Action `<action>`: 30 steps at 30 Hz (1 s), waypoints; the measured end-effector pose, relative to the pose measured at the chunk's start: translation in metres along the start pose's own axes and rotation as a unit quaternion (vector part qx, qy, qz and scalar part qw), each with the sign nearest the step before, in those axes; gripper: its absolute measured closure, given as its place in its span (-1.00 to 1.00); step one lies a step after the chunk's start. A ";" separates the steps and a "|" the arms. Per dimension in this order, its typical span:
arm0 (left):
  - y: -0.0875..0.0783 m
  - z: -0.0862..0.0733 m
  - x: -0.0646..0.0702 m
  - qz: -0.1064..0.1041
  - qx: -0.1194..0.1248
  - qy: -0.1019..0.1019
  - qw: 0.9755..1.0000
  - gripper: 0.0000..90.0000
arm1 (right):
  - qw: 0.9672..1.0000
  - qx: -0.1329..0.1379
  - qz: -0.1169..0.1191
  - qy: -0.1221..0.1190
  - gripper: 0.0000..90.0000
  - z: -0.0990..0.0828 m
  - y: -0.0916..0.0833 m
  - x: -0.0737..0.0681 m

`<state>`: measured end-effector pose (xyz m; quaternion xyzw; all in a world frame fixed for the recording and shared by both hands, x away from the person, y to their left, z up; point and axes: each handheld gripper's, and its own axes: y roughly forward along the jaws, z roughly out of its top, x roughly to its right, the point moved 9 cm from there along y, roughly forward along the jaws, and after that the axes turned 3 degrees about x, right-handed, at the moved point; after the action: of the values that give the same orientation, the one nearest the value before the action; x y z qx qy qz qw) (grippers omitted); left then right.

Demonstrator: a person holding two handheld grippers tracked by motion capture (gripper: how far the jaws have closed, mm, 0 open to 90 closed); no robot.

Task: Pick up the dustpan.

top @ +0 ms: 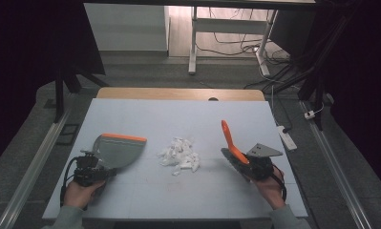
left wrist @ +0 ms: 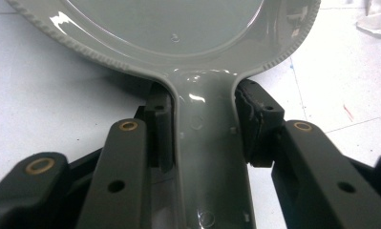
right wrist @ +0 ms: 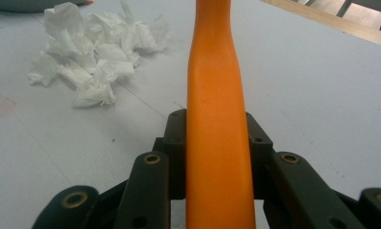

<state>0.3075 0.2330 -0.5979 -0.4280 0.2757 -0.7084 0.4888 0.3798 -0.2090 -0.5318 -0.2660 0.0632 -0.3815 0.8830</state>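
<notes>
Person at the pale grey table [top: 131, 200] with 2 handheld grippers. Left gripper [top: 95, 172] is clamped on the handle of a grey plastic dustpan with an orange front edge [top: 117, 149]; the left gripper view has both jaws pressed against the handle sides, pan flat on the table, mouth facing the middle. Right gripper [top: 250, 164] is clamped on the orange plastic brush handle [top: 228, 138], which sticks up and away from the hand; the dark brush head [top: 231, 160] sits low by the jaws. Pile of crumpled white paper scraps [top: 179, 155] lies on the table between the 2 tools, apart from both, about 1 heap, not scattered. Judged progress: both tools picked up and in position, likely a sweep-up job, but no scrap is in the pan yet and the brush is not touching the pile. Left to do: sweep the scraps toward the pan, collect them all.
</notes>
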 end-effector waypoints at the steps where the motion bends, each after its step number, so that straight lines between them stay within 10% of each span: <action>1: 0.000 0.000 0.000 0.000 0.001 -0.001 1.000 0.35 | 1.000 0.000 0.000 0.000 0.55 0.000 0.000 0.000; 30: -0.015 0.009 -0.013 -0.019 0.064 0.029 0.997 0.36 | 1.000 0.002 -0.003 0.000 0.55 0.000 -0.001 0.001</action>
<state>0.3100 0.2512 -0.5858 -0.3804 0.2357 -0.7459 0.4933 0.3800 -0.2104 -0.5311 -0.2641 0.0614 -0.3841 0.8826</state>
